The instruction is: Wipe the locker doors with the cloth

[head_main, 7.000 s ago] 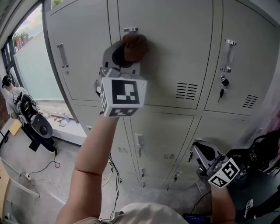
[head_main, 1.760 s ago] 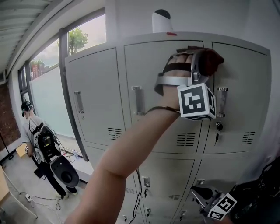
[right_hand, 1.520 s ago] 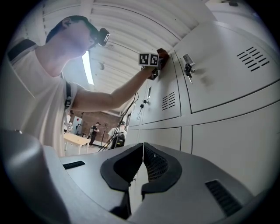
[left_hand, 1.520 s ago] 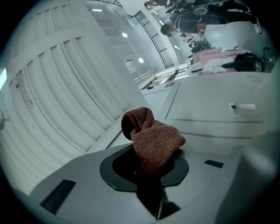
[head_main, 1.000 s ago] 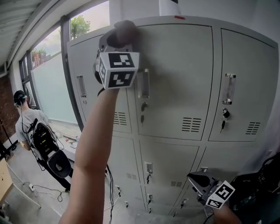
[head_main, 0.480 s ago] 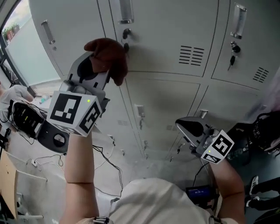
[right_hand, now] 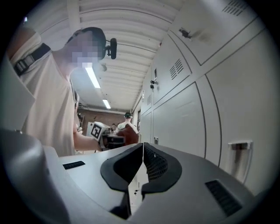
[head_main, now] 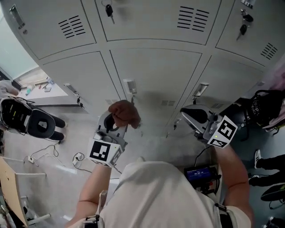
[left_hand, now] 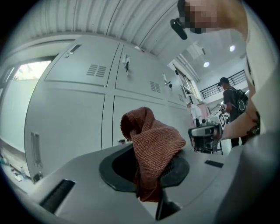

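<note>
A locker area in a workshop-like hall: stacked grey metal lockers with keys, a concrete floor with trailing cables, and a ribbed ceiling with strip lights.

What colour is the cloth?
The cloth is reddish-brown with a ribbed weave, clearest in the left gripper view.

A cream short-sleeved shirt sits at six o'clock in the head view. The grey left gripper and right gripper have black-padded jaws. Each carries a white cube with black square markers: the left cube at seven o'clock, the right cube at three.
</note>
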`<action>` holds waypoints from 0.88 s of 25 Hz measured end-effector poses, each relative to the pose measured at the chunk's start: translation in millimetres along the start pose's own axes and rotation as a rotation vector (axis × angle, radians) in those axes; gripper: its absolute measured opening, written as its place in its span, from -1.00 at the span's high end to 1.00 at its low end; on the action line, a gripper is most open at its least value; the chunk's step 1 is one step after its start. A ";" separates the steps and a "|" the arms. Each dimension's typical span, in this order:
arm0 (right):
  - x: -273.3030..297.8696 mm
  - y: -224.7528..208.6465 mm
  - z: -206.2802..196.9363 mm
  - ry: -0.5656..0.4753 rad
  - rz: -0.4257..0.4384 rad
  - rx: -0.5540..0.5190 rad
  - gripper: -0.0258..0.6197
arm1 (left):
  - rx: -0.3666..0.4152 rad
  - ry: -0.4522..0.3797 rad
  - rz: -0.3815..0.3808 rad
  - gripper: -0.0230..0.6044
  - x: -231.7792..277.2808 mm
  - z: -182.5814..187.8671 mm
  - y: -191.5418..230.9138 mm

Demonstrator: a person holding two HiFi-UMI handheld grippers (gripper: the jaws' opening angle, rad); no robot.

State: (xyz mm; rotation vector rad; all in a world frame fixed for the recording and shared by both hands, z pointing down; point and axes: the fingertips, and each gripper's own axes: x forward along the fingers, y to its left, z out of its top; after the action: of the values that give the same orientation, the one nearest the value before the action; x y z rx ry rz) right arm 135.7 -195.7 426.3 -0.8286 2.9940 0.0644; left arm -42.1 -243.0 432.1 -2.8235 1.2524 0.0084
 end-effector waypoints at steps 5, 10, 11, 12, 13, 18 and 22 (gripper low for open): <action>-14.0 -23.2 -19.3 -0.005 -0.050 0.010 0.87 | -0.069 0.032 -0.016 0.70 1.7 -68.3 2.9; -31.3 -22.1 -61.8 0.037 -0.058 0.086 0.87 | -0.058 0.059 -0.042 0.70 6.6 -89.0 -10.6; -33.2 -20.4 -64.4 0.036 -0.067 0.097 0.87 | -0.048 0.059 -0.054 0.70 9.4 -87.9 -12.5; -35.5 -18.5 -66.3 0.033 -0.077 0.107 0.87 | -0.042 0.061 -0.063 0.70 12.0 -87.2 -14.1; -37.2 -16.2 -66.5 0.028 -0.086 0.115 0.87 | -0.039 0.063 -0.070 0.70 14.0 -87.1 -15.4; -38.1 -9.6 -64.0 0.001 -0.105 0.134 0.87 | -0.042 0.070 -0.072 0.70 20.5 -86.3 -12.9; -39.3 -9.3 -55.1 -0.022 -0.111 0.119 0.87 | -0.029 0.080 -0.087 0.70 27.0 -85.6 -15.8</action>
State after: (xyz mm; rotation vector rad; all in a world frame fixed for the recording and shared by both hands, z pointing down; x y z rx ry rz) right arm 172.9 -186.3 482.7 -0.9717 2.8910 -0.1059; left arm -13.7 -256.7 517.6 -2.9280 1.1513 -0.0913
